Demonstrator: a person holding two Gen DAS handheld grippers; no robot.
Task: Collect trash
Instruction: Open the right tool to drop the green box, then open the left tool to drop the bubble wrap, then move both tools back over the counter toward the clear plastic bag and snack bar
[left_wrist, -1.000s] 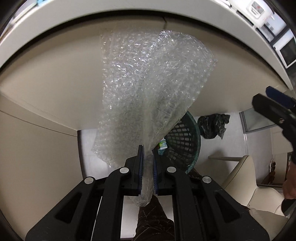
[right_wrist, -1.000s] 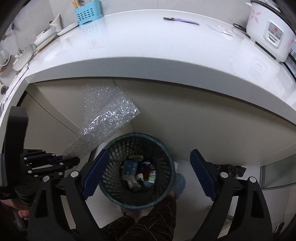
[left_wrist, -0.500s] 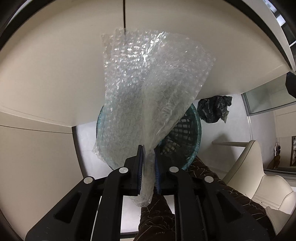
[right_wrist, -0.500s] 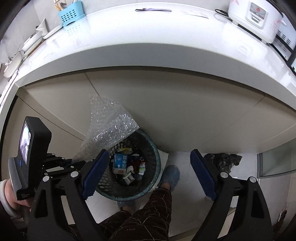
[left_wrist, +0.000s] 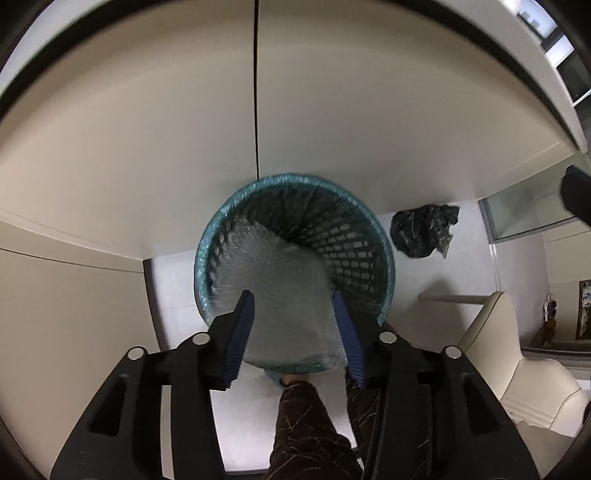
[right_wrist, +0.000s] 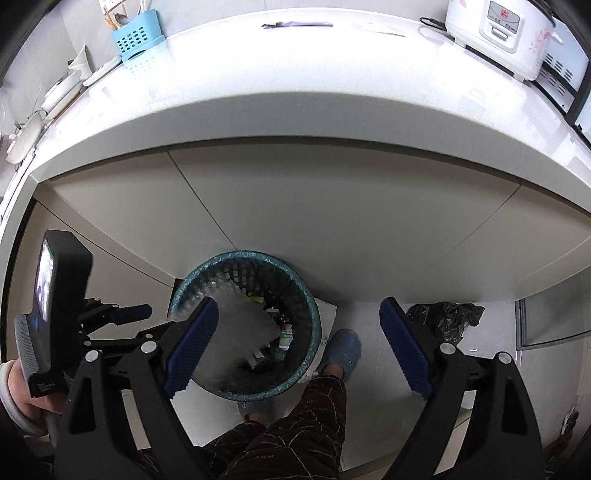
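Soft, even light. The shiny white countertop (right_wrist: 295, 92) shows pale glare. The clear bubble wrap sheet (left_wrist: 280, 295) looks blurry. Edges bend round and go black.

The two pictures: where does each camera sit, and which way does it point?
Left wrist: on the left tongs, pointing down into the bin where the bubble wrap lies; the person's leg shows.
Right wrist: on the right tongs, higher up, facing the counter and the bin; legs, slipper and left tongs show.
Shared: bin, bubble wrap, black bag, legs.
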